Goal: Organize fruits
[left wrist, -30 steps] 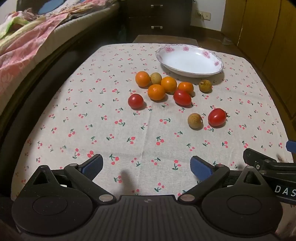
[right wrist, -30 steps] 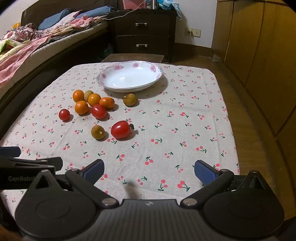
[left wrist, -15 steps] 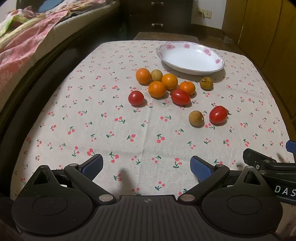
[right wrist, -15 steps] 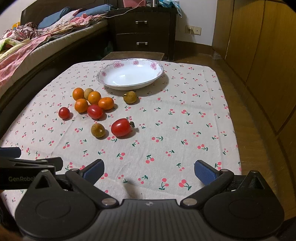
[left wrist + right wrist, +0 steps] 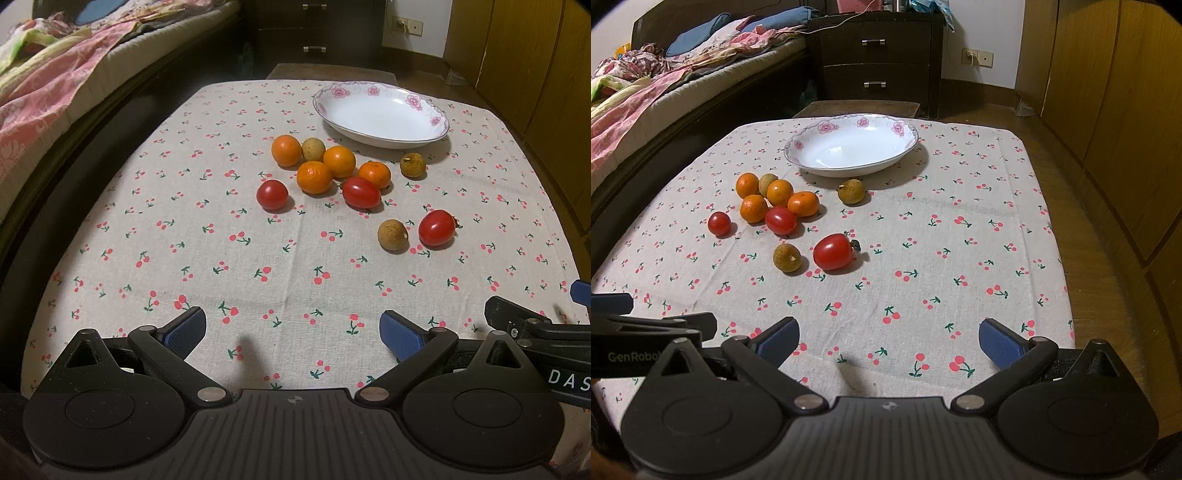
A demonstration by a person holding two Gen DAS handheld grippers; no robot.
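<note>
Several small oranges (image 5: 314,176) (image 5: 779,192), three red tomatoes (image 5: 436,227) (image 5: 833,252) and three brown longans (image 5: 393,235) (image 5: 786,257) lie loose on the cherry-print tablecloth (image 5: 184,236). Behind them stands an empty white floral dish (image 5: 380,110) (image 5: 851,146). My left gripper (image 5: 291,330) hovers open over the near cloth, well short of the fruit. Beside it my right gripper (image 5: 888,338) is open too, with nothing between its fingers. Each gripper shows at the edge of the other's view.
A bed with pink covers (image 5: 55,85) runs along the table's left side. A dark drawer chest (image 5: 879,62) stands beyond the far edge. Wooden cabinet doors (image 5: 1108,92) line the right, with bare floor (image 5: 1108,258) past the table's right edge.
Both views have tilted up slightly, so the fruit and dish sit a little lower in frame. Nothing on the table has moved, and both grippers stay open.
</note>
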